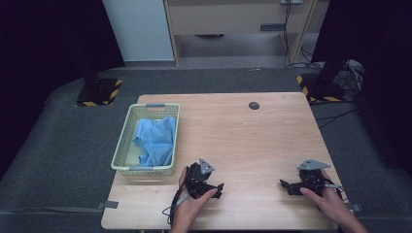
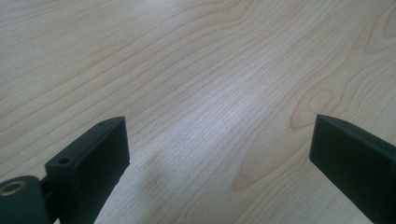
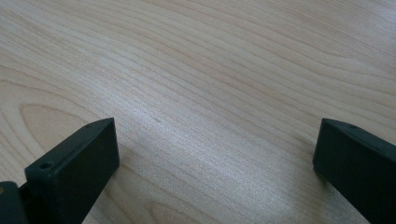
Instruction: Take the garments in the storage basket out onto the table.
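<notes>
A pale green basket point(image 1: 124, 145) stands at the table's left side with a crumpled blue cloth point(image 1: 156, 140) inside it. My left gripper point(image 1: 219, 189) rests low on the wooden table point(image 1: 243, 136) near the front edge, just right of the basket's near corner, held by a hand. My right gripper point(image 1: 284, 185) lies near the front right corner, pointing left. In the left gripper view the left gripper point(image 2: 219, 140) has its jaws wide apart over bare wood. The right gripper point(image 3: 215, 144) also stands open with nothing between its fingers.
A small dark round disc point(image 1: 253, 105) sits near the table's far edge. Grey floor surrounds the table, with black stands on hazard-striped bases point(image 1: 97, 92) at the back left and back right, and cables point(image 1: 350, 73) at the right.
</notes>
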Tool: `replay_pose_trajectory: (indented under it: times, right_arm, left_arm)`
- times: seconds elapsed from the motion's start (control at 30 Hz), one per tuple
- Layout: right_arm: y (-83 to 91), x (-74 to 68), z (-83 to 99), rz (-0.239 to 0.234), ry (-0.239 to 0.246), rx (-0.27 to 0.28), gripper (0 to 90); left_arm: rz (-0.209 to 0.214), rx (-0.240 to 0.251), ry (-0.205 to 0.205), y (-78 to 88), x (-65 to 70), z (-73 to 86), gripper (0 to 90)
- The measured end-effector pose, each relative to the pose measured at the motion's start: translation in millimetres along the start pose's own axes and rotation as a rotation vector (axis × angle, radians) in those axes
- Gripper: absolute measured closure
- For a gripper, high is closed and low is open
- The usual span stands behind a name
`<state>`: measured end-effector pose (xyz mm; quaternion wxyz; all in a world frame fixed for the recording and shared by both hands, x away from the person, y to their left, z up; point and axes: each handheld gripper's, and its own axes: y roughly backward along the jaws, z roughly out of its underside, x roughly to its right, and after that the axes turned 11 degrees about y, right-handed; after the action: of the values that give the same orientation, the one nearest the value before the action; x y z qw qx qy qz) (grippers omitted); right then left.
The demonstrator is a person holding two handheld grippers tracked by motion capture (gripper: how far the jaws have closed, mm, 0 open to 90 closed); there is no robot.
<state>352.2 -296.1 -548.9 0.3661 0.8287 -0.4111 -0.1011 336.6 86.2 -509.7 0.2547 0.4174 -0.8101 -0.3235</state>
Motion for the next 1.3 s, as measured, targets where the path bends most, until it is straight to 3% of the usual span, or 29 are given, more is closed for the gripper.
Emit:
replay_pose_trajectory:
  times: [1.3]
  right_arm:
    - [-0.2,-0.8,-0.5,-0.003,0.005,-0.001,0.5]
  left_arm:
    - [0.035,-0.007,-0.031,24.1,3.4,-12.6,4.5]
